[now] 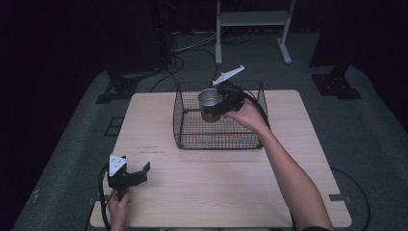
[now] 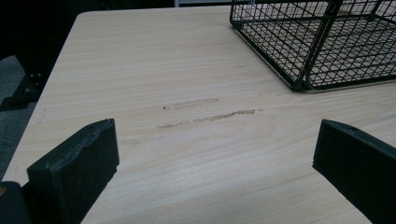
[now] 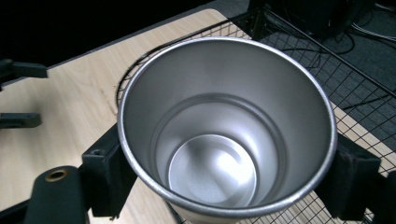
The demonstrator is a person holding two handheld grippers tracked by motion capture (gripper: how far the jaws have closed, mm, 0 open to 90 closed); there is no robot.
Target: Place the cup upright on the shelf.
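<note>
A silver metal cup (image 1: 210,103) hangs over the black wire basket (image 1: 190,137), upright with its mouth open to the camera. My right gripper (image 1: 223,102) is shut on the cup (image 3: 224,140), one black jaw pressed to each side of its wall. The cup is empty inside. The basket (image 3: 355,121) lies just beneath it in the right gripper view. Near the table's front left corner my left gripper (image 1: 135,174) stands open, its jaws wide apart over bare wood (image 2: 201,154) with nothing between them. The basket's near corner (image 2: 303,70) sits ahead of it to the right.
The light wooden table (image 1: 216,192) has faint scuff marks (image 2: 205,116) ahead of the left gripper. Beyond the far edge stand black stand feet (image 1: 115,86), cables (image 1: 178,62) and a white frame (image 1: 252,29) on grey floor.
</note>
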